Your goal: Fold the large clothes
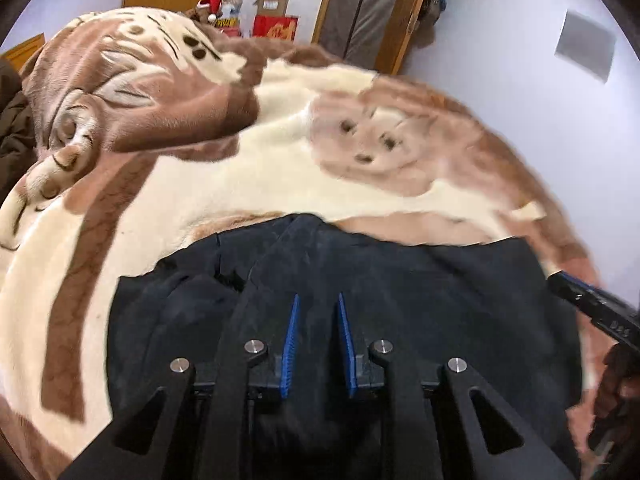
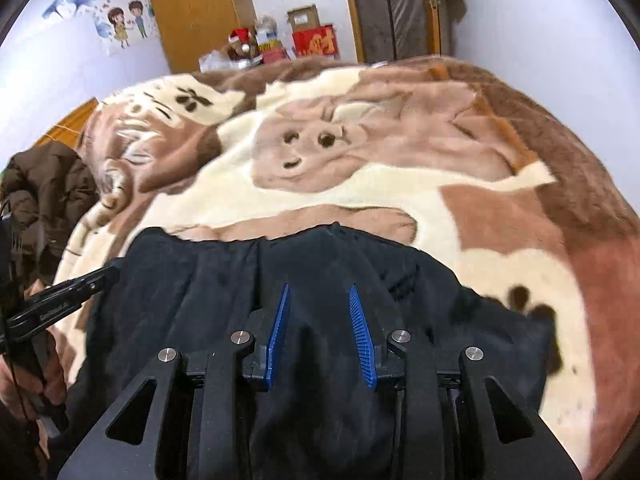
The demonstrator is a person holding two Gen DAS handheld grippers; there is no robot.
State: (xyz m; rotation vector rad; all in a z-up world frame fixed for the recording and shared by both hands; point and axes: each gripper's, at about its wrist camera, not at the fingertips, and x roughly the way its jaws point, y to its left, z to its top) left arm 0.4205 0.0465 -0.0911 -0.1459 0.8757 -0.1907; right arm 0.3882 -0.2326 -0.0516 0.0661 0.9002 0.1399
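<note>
The dark garment (image 1: 360, 280) lies bunched on the brown-and-cream blanket (image 1: 248, 168), near its closest edge. The left gripper (image 1: 318, 300) points down at the garment; its blue pads (image 1: 290, 344) stand close together with dark cloth between them, but whether they pinch it cannot be told. The right gripper (image 2: 320, 292) stands wider, partly open over the same garment (image 2: 224, 280); whether its pads (image 2: 362, 332) grip the cloth is also unclear.

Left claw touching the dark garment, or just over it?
Cannot tell. In the left wrist view the left claw shows dark garment between and behind its blue pads, but black on black hides whether the pads press it.
</note>
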